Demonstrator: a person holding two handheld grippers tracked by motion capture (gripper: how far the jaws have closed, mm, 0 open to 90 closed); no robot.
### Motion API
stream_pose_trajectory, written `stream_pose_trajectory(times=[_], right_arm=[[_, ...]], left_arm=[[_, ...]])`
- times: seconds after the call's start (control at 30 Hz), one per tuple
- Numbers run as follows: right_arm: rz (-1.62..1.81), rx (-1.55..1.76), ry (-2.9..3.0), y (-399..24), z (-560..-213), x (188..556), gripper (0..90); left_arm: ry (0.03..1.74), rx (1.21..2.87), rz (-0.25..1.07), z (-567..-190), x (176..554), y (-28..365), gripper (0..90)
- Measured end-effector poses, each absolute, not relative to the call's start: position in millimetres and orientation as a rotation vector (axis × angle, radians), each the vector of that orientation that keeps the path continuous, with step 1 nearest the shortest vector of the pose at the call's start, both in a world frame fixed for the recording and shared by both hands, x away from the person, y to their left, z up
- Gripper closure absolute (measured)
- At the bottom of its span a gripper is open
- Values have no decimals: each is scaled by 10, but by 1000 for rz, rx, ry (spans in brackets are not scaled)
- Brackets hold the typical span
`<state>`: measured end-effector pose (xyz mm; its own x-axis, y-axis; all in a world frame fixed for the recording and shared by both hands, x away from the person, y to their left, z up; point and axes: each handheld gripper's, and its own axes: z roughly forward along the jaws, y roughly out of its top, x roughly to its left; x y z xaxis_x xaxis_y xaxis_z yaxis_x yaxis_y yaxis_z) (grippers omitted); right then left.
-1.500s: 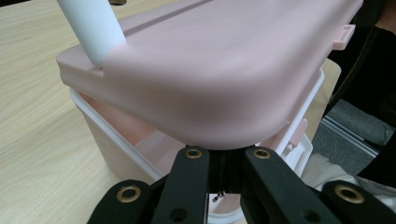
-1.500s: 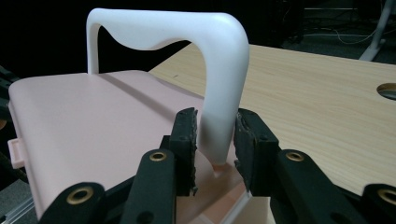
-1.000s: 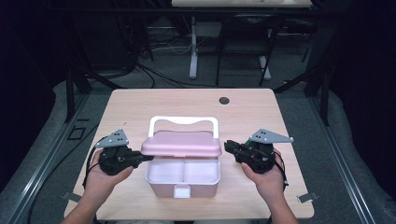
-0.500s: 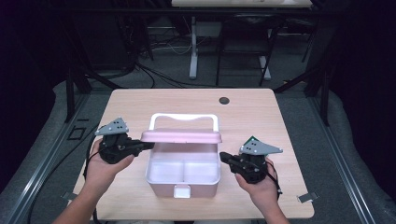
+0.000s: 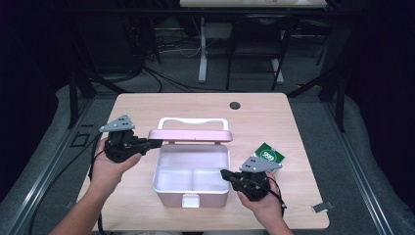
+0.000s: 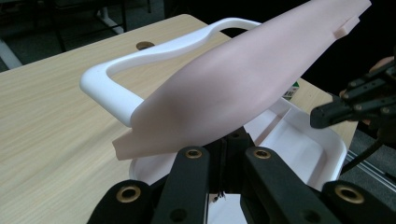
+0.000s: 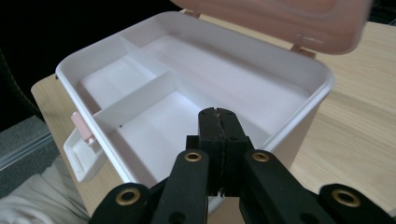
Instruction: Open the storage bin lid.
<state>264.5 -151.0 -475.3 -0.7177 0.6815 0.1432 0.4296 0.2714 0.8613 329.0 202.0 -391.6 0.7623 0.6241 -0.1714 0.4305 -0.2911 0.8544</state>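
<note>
Propping the pink lid (image 5: 190, 135) with our clenched left gripper (image 5: 152, 144) beneath its edge, we hang our right gripper (image 5: 226, 174) — jaws pressed together, empty — over the box (image 5: 191, 188) rim.

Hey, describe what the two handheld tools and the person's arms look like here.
Both tools, the left tool and the right tool, are black, with linkage arms joined by brass-coloured pivot rings and two narrow black jaws. Each carries a grey three-cornered plate on top, and a black cable trails from the left one. The forearms are bare, with no sleeves showing.
</note>
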Motion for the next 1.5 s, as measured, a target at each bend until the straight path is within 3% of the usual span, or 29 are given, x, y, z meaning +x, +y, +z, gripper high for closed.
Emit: stream_pose_trajectory(times=[1.5], right_arm=[[1382,976,2393,-1382,-4911,2587,900]], left_arm=[[881,1880,275,-3809,3748,1946,897]])
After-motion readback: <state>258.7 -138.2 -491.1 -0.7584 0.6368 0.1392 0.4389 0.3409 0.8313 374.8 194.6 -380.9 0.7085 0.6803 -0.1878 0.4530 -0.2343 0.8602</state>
